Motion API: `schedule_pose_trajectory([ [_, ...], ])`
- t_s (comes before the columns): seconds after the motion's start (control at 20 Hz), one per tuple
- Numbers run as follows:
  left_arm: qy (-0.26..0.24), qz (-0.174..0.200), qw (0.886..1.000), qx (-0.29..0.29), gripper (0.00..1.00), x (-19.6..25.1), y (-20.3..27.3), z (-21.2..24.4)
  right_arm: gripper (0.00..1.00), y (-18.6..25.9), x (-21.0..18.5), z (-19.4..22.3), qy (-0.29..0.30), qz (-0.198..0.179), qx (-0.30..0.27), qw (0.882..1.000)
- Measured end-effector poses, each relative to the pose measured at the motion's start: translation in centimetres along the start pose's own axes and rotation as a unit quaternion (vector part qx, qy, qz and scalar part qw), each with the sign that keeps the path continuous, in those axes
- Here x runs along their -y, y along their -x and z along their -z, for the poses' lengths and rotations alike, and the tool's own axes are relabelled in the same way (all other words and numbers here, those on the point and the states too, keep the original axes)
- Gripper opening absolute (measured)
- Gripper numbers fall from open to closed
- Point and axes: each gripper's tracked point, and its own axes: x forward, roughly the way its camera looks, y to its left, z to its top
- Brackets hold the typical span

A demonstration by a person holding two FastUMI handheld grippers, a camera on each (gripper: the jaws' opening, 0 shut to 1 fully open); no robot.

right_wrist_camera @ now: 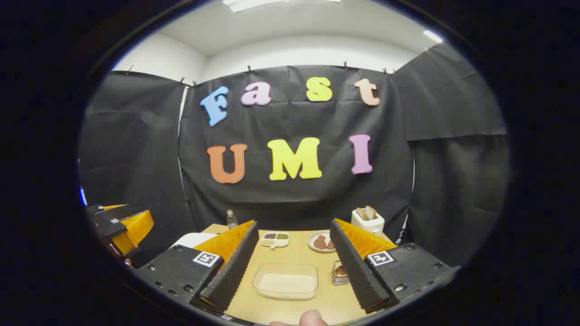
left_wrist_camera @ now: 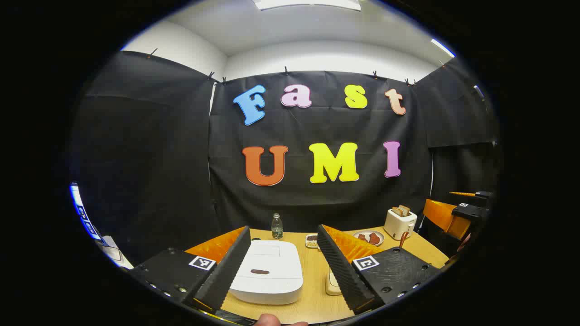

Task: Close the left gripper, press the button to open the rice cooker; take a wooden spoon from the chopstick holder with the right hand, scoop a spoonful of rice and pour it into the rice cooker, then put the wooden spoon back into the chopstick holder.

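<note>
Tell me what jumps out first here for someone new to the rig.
The white rice cooker, lid down, sits on the wooden table between the open jaws of the left gripper. In the right gripper view, a clear container of rice lies between the equally open jaws of the right gripper. A white toaster with bread in it stands at the table's far right.

left gripper view: above table [left_wrist_camera: 312,290], facing back wall | right gripper view: same, rightward | shared: toaster [left_wrist_camera: 399,223]
</note>
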Motion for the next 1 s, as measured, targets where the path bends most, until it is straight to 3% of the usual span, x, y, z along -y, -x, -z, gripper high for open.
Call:
schedule_pose_trajectory([
  [1.0, 0.010, 0.017, 1.000, -0.023, 0.95, 0.8, 0.1, 1.1, 1.00, 0.7, 1.4, 0.2, 0.003, 0.012, -0.002, 1.000],
])
